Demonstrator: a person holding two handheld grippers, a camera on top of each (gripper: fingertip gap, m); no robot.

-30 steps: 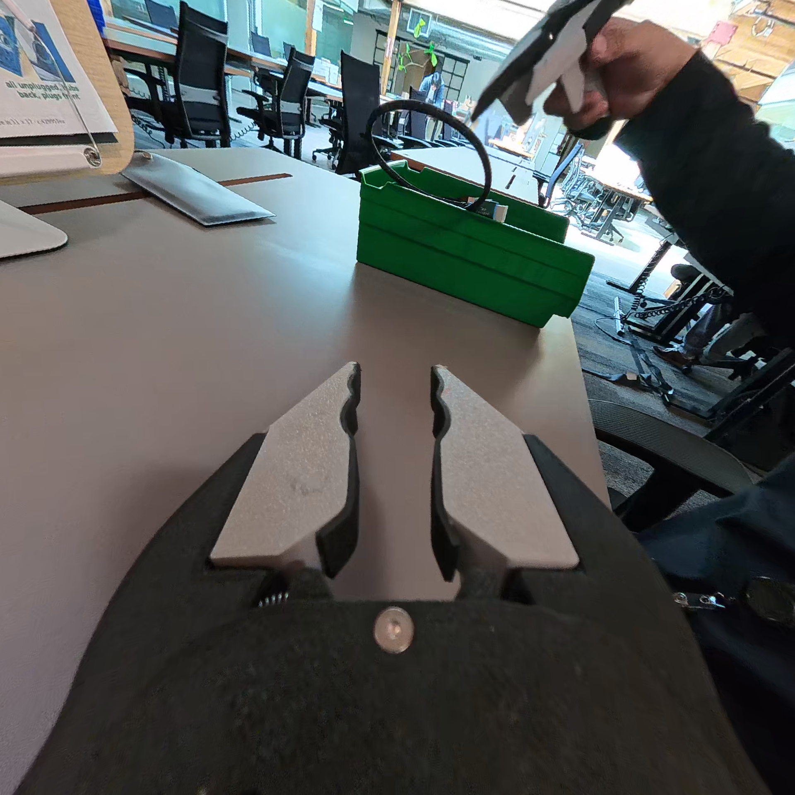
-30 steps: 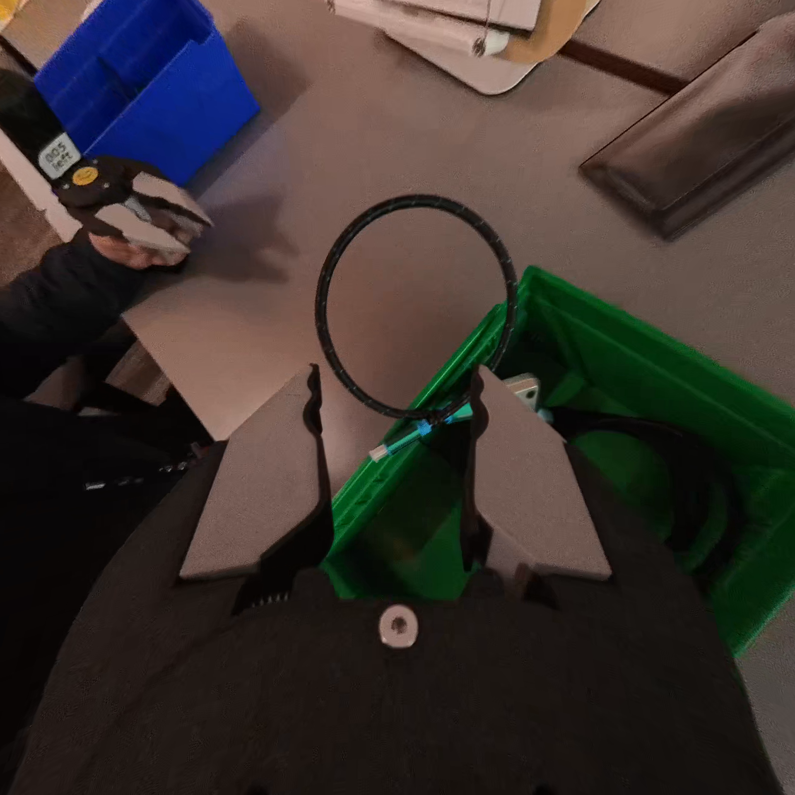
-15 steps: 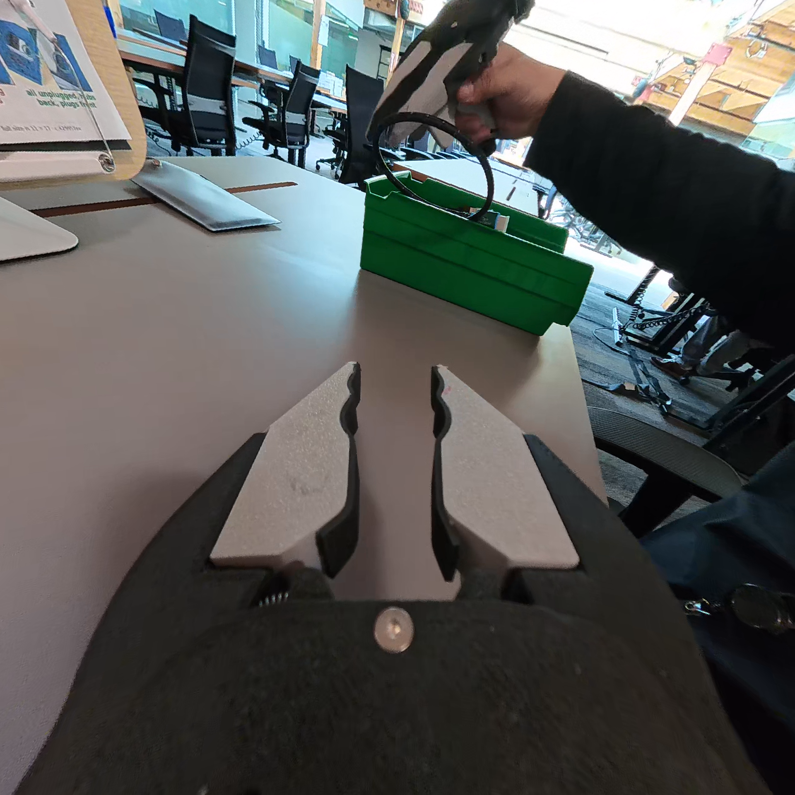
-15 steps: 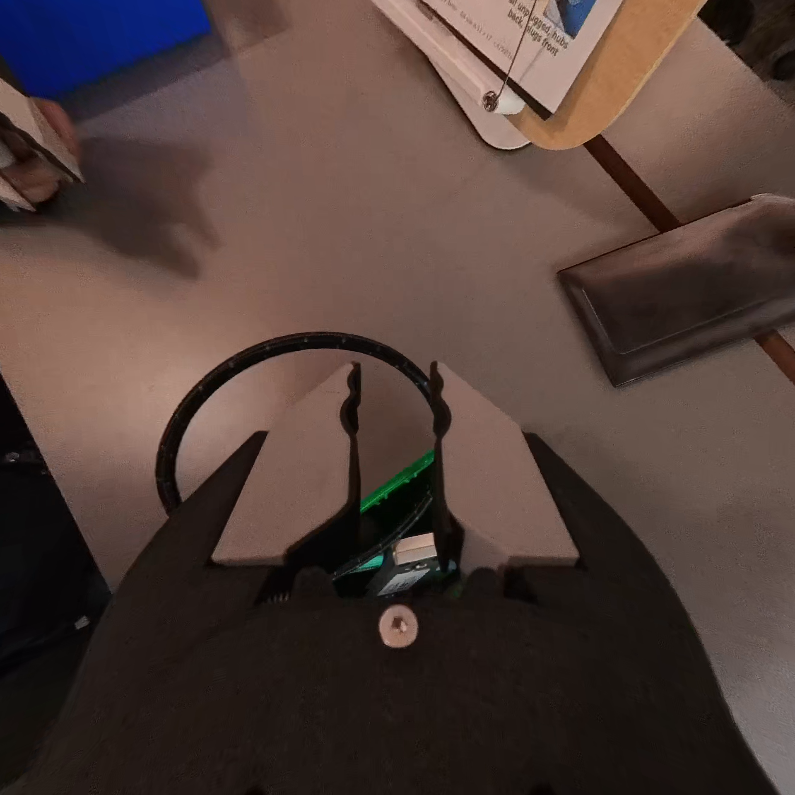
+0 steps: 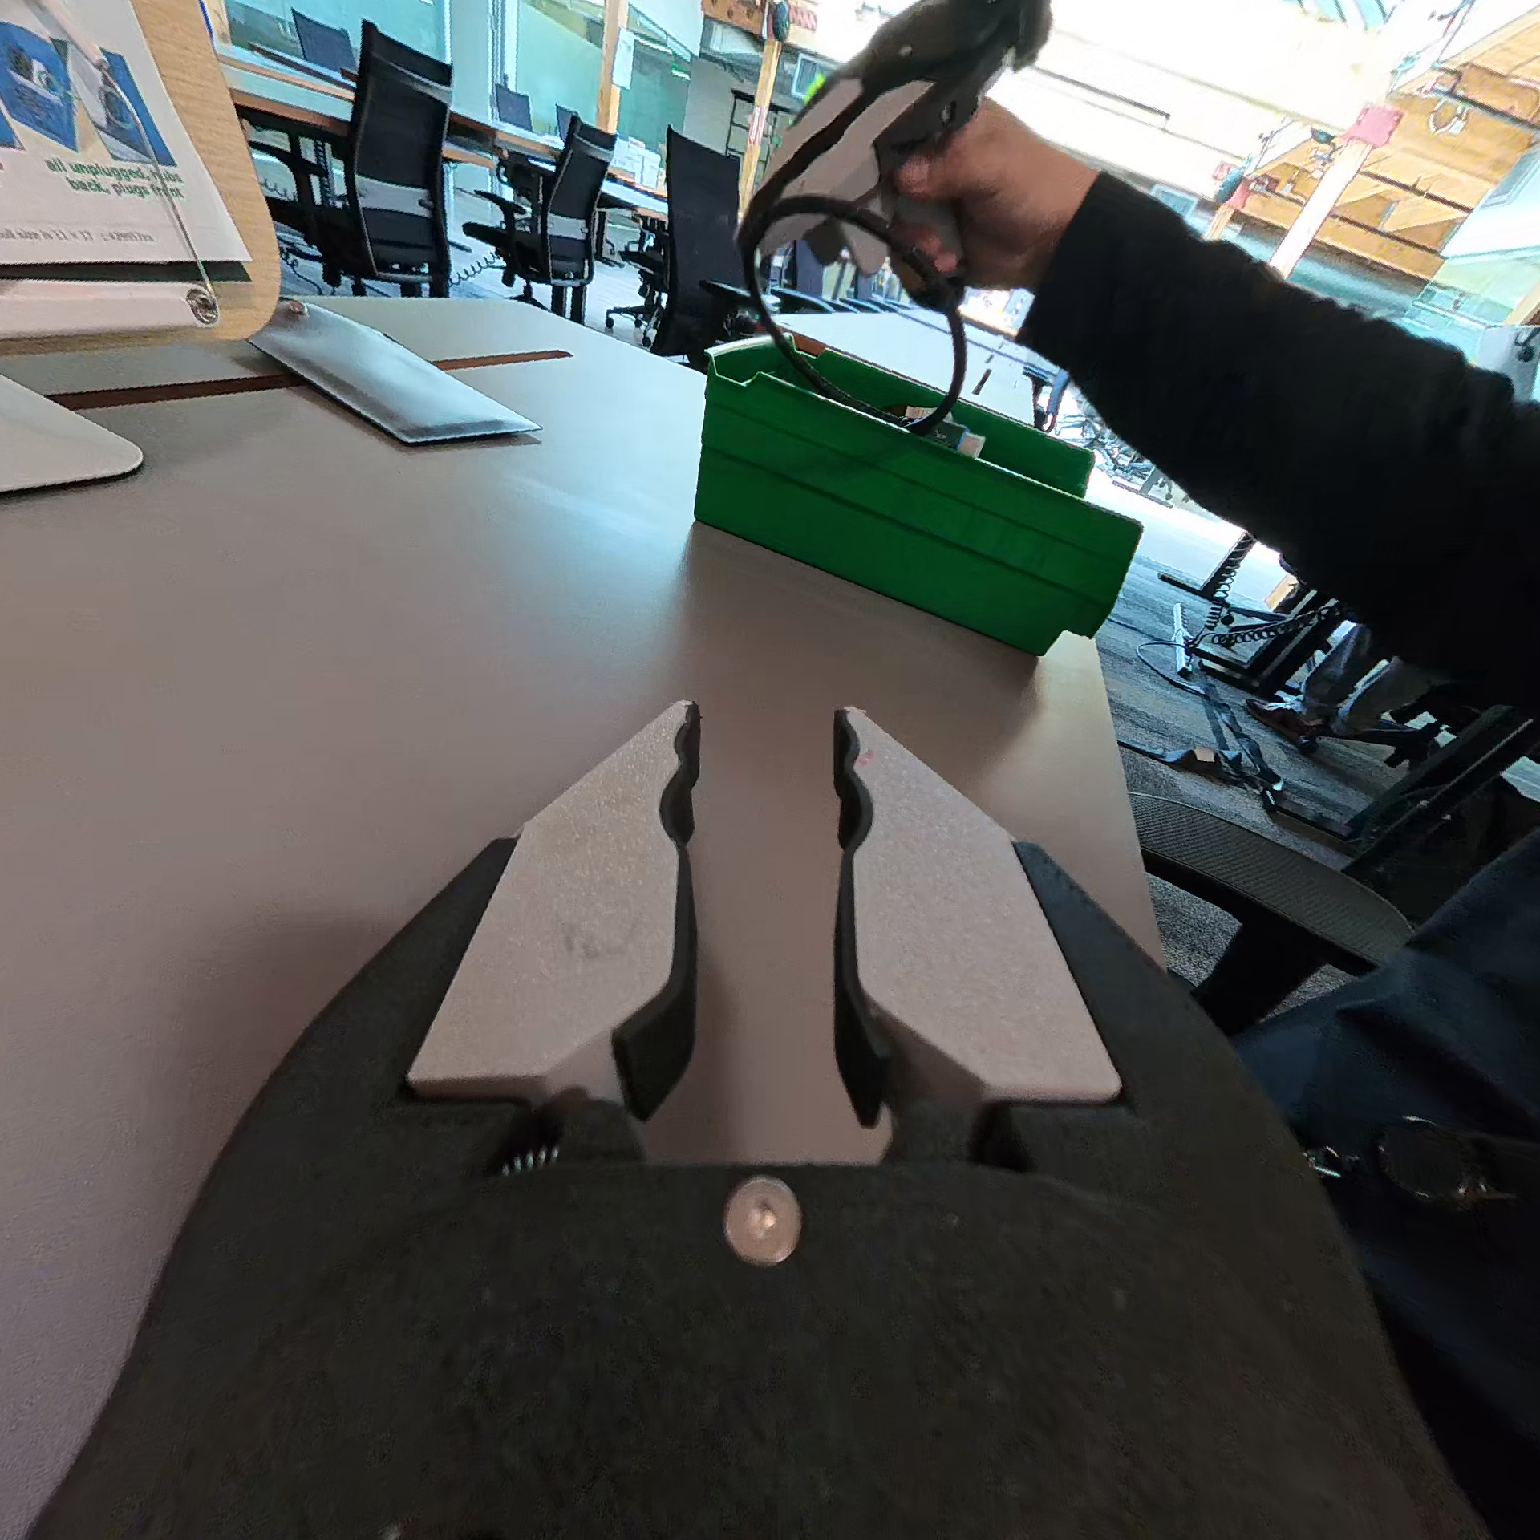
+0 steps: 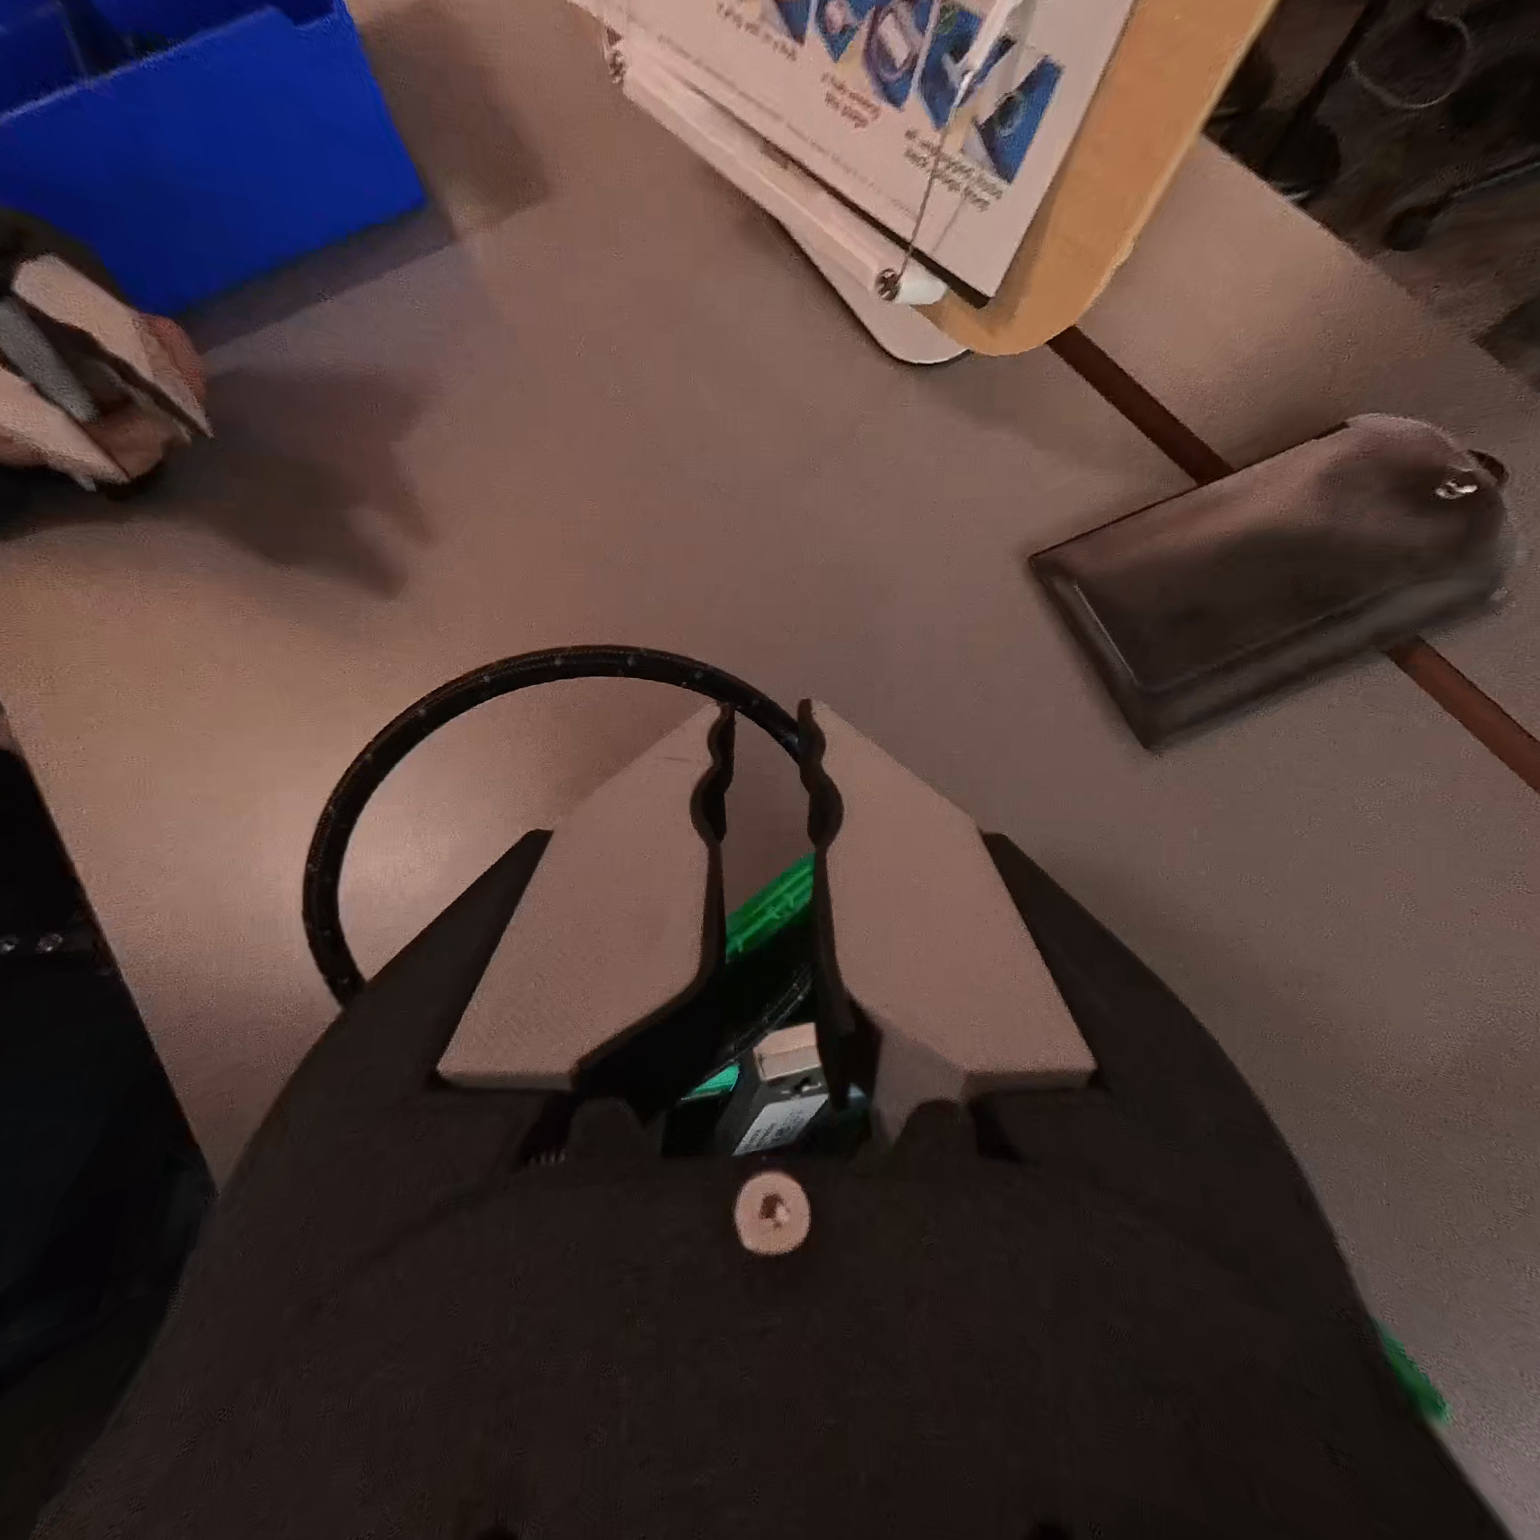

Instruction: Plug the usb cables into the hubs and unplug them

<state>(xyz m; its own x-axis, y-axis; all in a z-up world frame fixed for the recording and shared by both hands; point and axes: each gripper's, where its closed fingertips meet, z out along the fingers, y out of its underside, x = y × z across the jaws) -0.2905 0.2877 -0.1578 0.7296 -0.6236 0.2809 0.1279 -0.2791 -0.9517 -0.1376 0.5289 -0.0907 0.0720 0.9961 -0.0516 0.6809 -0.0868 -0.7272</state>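
The right gripper (image 6: 762, 717) is closing its fingers on the arc of a black cable loop (image 6: 467, 692), holding it up above the green bin (image 5: 900, 508) at the table's (image 5: 333, 625) edge. The left gripper (image 5: 767, 721) is resting low over bare tabletop, its jaws parted and gripping nothing, well apart from the bin.
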